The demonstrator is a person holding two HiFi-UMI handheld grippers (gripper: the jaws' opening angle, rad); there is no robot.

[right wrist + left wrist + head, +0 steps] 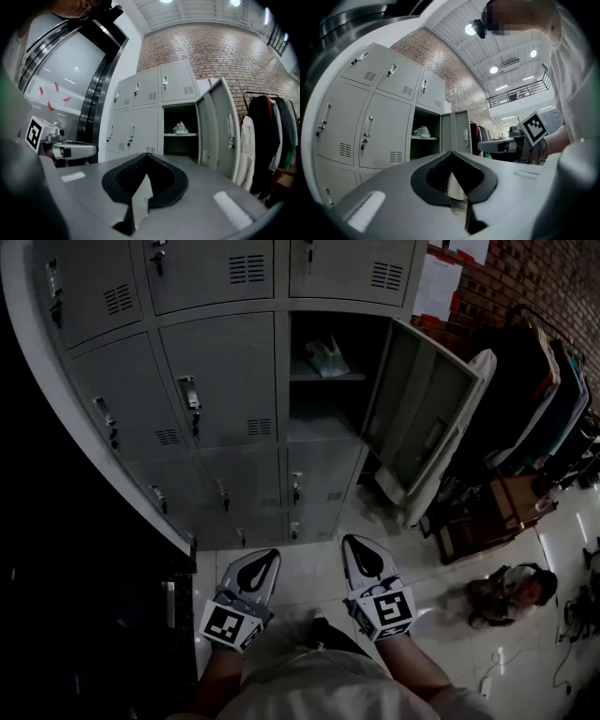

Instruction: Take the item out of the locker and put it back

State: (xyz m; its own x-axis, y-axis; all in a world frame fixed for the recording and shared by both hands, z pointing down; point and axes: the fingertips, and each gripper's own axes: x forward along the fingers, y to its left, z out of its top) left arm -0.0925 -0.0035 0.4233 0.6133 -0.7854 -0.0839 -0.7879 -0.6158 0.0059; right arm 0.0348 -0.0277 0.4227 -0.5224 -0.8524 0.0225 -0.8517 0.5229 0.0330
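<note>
The grey locker (323, 418) stands with its door (422, 423) swung out to the right. A pale crumpled item (326, 356) lies on the shelf inside; it also shows in the left gripper view (422, 132) and the right gripper view (180, 127). Both grippers hang low in front of the person, well short of the lockers. The left gripper (270, 557) (451, 154) is shut with nothing in it. The right gripper (352, 542) (146, 155) is also shut and empty, side by side with the left.
Shut locker doors (220, 381) fill the left of the bank. A white garment (464, 427) hangs by the open door, beside a rack of clothes (553, 399). A wooden stool (487, 517) and a bag (511, 592) sit on the tiled floor at right. A dark frame (94, 596) stands at left.
</note>
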